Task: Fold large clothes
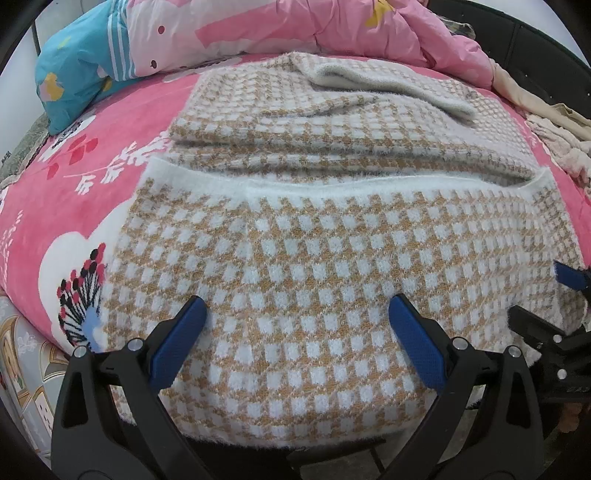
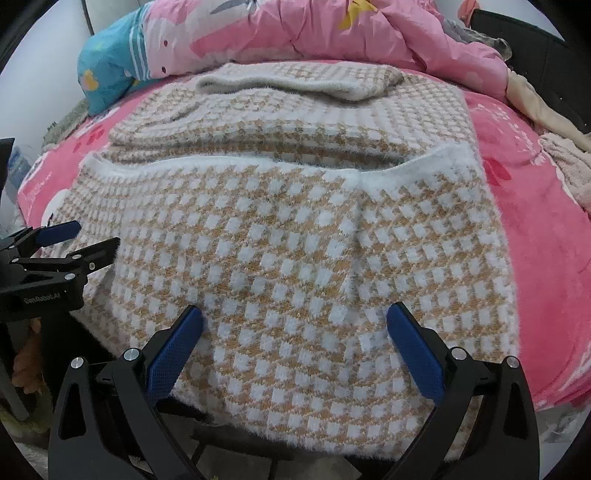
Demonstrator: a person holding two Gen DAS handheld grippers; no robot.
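You had the left gripper (image 1: 297,306) spread wide, w/ nothing between its blue pads (image 1: 177,343); both fingers hovered over the near part of the sweater (image 1: 295,258), just past its near hem. Whether the pads touched the knit, can't tell. The right gripper (image 2: 295,314) was equally wide apart and empty, over the same near section, toward the sweater's right half. From the left wrist cam, the right gripper showed at the far right edge, beside the sweater's right side; from the right wrist cam, the left one sat at the left edge beside the sweater's left side.

The sweater, tan-and-white checked, lay flat on the pink flowered bedspread (image 1: 92,177), straight ahead of both grippers. Its white trimmed edge (image 1: 332,184) ran across ahead of the fingertips, w/ a further checked layer beyond it and a folded sleeve or cuff (image 1: 388,79) lying on top at the far end. Past that you had a pink quilt (image 1: 295,26) bunched up, a blue patterned pillow (image 1: 74,74) ahead-left, and pale crumpled clothes (image 1: 554,140) ahead-right.
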